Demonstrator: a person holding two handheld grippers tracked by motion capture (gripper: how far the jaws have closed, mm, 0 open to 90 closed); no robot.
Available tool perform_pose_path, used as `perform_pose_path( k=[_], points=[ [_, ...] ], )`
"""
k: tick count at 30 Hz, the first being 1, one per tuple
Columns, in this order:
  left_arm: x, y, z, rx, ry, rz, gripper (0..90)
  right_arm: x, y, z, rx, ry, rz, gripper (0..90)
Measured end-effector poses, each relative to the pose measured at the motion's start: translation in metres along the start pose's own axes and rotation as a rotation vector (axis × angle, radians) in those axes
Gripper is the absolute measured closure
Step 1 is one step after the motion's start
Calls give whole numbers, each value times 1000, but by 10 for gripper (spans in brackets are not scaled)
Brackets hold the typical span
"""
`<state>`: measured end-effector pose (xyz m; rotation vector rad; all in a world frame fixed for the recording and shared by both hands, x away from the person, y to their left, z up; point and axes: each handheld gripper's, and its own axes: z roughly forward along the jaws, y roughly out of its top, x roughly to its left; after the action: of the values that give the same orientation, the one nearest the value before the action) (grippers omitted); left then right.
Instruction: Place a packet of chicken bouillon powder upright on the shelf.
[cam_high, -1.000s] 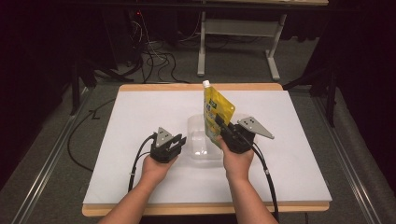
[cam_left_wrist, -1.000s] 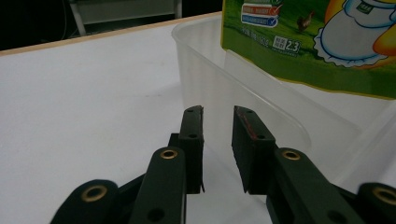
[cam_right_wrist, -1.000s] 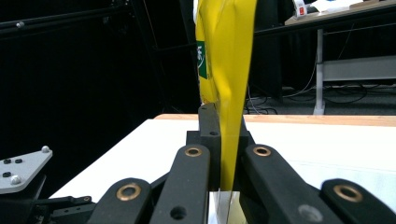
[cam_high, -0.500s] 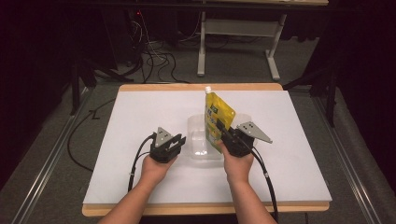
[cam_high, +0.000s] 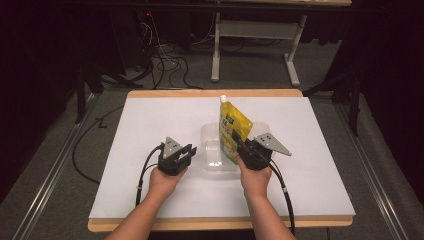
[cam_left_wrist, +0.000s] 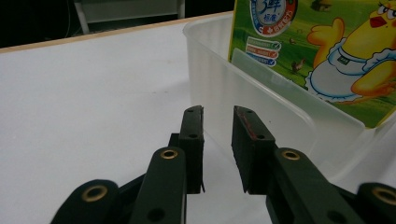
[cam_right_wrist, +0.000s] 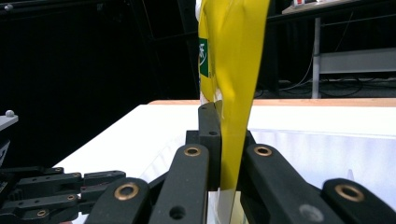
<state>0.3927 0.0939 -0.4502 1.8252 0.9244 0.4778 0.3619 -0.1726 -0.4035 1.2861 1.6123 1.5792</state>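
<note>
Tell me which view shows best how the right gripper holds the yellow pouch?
The right gripper view: its jaws are shut on the yellow pouch, pinching it edge-on. The high view shows the right gripper at the pouch's lower edge over the clear container, contact hidden. The left gripper view shows the pouch's printed face.

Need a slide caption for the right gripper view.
Right claw shut on an upright yellow pouch over a clear plastic tub on the white table.

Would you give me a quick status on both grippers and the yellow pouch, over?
Right gripper shut on yellow pouch, upright over clear tub. Left gripper open, empty, beside the tub wall. Nothing in the way.
</note>
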Motion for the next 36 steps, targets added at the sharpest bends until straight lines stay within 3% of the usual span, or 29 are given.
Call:
perform_pose_path(
  k=[20,26,36],
  points=[
    [1,0,-3,-6,-1,3,719,0,-9,-4,42,2,-39,861],
    [2,0,-3,-7,0,-3,695,0,-9,-2,72,23,-48,730],
    [3,0,-3,-9,1,-6,695,1,-6,-1,115,36,-80,588]
  ],
)
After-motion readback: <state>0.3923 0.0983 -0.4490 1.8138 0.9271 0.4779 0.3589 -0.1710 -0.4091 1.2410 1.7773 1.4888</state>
